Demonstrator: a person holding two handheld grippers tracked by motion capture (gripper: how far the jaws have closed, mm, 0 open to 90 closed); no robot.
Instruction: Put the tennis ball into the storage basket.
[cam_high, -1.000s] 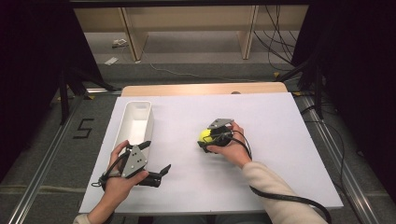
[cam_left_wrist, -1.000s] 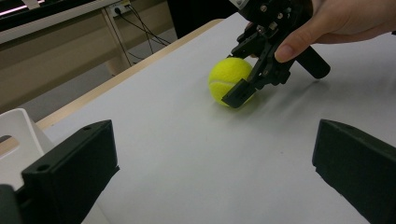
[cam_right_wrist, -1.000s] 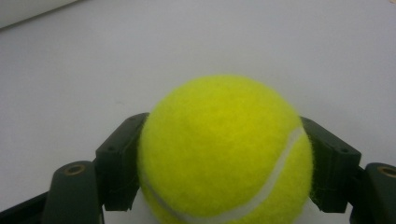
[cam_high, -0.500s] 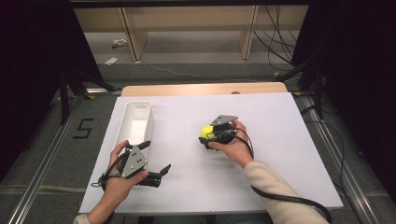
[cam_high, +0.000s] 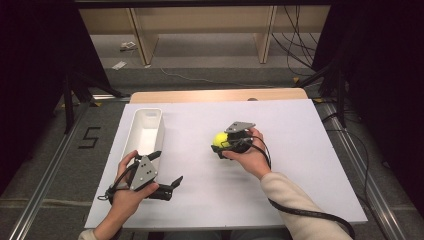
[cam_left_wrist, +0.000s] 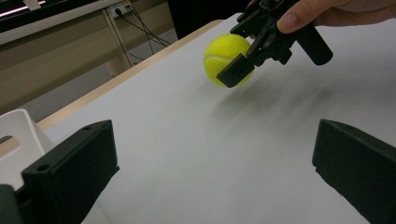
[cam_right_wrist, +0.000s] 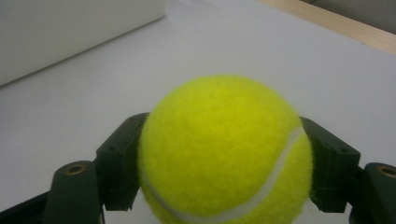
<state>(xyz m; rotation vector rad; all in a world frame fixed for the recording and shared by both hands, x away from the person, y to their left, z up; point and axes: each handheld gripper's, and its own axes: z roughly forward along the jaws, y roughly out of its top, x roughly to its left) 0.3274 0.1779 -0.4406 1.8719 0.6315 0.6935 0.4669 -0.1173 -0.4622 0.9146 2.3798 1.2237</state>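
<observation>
A yellow tennis ball (cam_high: 219, 138) is held just above the middle of the white table top (cam_high: 300, 125), and my right gripper (cam_high: 223, 142) is shut on it. In the right gripper view the ball (cam_right_wrist: 224, 154) sits between both black jaws, pressed on each side. From the left gripper view the ball (cam_left_wrist: 224, 53) appears ahead with the right gripper's fingertips (cam_left_wrist: 236, 70) on it and a soft shadow below. My left gripper (cam_high: 166, 169) rests low near the front left, open, nothing between its jaws. An open white bin (cam_high: 145, 130) stands lengthwise just beyond it.
The bin's wall (cam_right_wrist: 70, 32) crosses the upper left of the right gripper view, and its corner (cam_left_wrist: 18, 135) sits beside the left jaw. A wooden strip (cam_high: 215, 95) edges the table's far side. Cables trail from both grippers.
My right gripper has moved the tennis ball slightly upward and away, off the table top. The left gripper has stayed where it was.
</observation>
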